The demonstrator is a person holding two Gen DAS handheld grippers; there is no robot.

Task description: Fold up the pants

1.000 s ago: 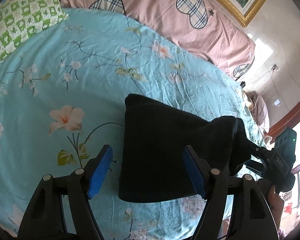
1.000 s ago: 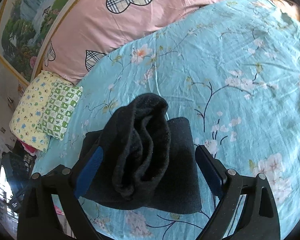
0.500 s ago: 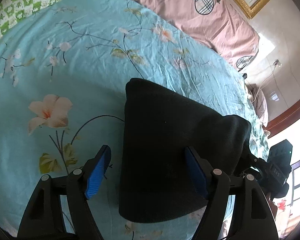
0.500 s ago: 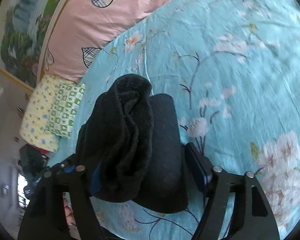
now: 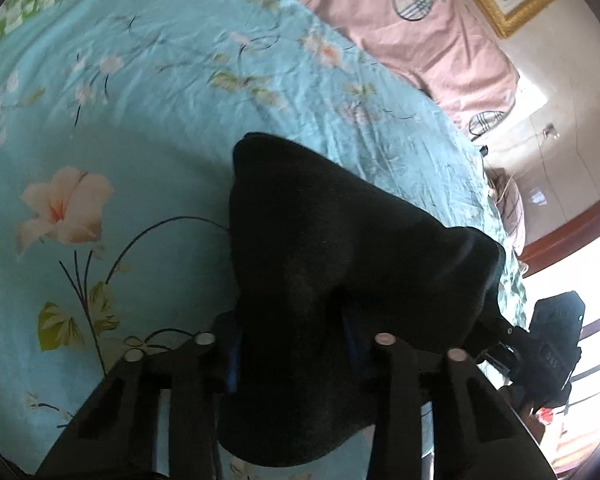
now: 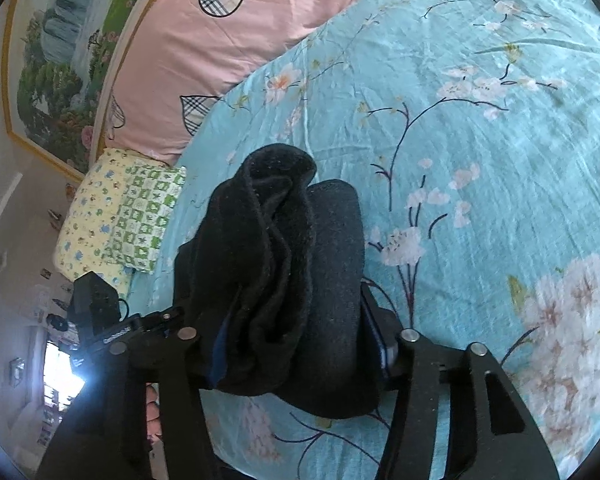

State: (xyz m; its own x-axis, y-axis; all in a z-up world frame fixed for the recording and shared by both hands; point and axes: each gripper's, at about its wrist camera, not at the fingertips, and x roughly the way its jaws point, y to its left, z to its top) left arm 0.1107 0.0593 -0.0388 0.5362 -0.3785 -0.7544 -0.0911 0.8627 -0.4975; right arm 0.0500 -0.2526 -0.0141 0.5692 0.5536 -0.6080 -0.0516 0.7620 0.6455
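A: Gripping both near corners, by the look of it. The left gripper [image 5: 292, 350] has just been closing, and its blue pads now press into the near edge of the black pants [image 5: 340, 264], cloth bunched between them.

B: And the other side?

A: The right gripper [image 6: 296, 344] has likewise just been closing. Its jaws are clamped on the thick rolled end of the pants [image 6: 284, 248], with the layered folds standing up between the fingers.

B: Where does the bundle sit?

A: On the blue floral bedsheet [image 5: 100, 128], already folded into a compact dark block. In the left wrist view it runs from 6 o'clock up toward the centre, with the other tool at 4 o'clock. In the right wrist view the pink heart-print pillow [image 6: 236, 40] lies at 11 o'clock and the small green checked pillow [image 6: 140, 220] at 9 o'clock, both well apart from the cloth.

B: So which step is this?

A: My reading: the grasp for a further fold, or for lifting the finished stack. Next, both hands would need to rise together and carry the near edge over toward 12 o'clock, keeping the layers from slipping out of the clamp.
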